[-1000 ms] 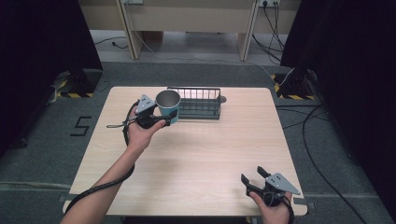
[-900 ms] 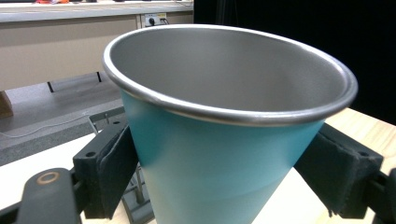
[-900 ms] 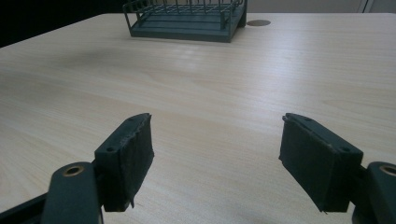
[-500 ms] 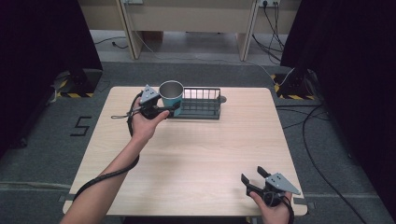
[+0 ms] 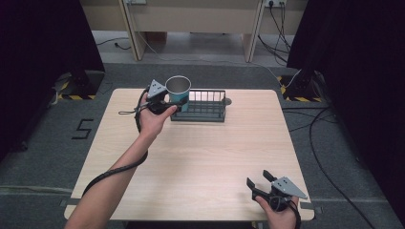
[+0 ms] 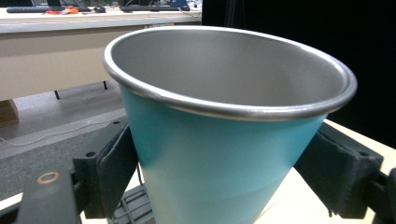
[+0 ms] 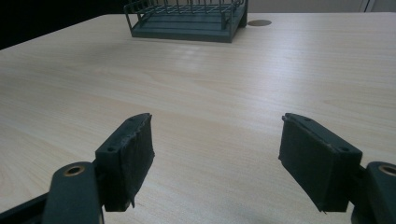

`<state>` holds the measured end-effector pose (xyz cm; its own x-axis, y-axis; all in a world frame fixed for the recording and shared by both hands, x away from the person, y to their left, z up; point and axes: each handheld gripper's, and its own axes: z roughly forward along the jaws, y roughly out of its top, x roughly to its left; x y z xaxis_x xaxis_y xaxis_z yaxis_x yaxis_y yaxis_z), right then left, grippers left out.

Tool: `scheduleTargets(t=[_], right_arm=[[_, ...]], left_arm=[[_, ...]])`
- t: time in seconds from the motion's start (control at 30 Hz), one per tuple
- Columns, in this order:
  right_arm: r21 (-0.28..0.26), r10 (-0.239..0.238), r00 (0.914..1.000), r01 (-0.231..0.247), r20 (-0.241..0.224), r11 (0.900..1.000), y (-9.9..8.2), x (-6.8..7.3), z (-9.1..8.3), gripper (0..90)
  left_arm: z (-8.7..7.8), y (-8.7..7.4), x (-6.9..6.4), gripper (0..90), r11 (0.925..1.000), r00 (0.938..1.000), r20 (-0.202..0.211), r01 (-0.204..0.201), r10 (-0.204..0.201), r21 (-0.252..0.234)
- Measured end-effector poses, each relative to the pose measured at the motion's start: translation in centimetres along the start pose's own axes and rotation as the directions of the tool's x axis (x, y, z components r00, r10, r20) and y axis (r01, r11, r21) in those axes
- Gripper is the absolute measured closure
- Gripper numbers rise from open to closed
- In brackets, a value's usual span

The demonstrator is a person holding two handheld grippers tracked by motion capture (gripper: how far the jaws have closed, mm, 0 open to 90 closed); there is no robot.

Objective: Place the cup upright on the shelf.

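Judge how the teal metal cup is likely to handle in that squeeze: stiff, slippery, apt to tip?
The cup probably stays stiff: its rolled steel rim looks round between the left hand-held gripper pads. Its smooth, tapered wall might slide upward. Its narrower base suggests it may tip easily.

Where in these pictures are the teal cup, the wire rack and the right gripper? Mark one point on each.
teal cup (image 6: pixel 205 168): left gripper view, on its teal outer wall.
wire rack (image 5: pixel 203 116): high view, on its front base rail.
right gripper (image 5: pixel 259 182): high view, midway between its open fingertips.
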<state>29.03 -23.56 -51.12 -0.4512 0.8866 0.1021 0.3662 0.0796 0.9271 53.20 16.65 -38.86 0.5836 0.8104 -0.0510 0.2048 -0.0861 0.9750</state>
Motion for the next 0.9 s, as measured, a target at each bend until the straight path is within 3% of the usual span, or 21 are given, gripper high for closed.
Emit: scheduleTargets(t=[0.9], right_arm=[[0.003,0.006,0.9999,-0.006,-0.008,1.0000,0.0,-0.1,0.0,26.6]], left_arm=[[4.4,1.0,0.7,16.3,0.9993,0.9992,-0.034,0.023,-0.022,0.028]])
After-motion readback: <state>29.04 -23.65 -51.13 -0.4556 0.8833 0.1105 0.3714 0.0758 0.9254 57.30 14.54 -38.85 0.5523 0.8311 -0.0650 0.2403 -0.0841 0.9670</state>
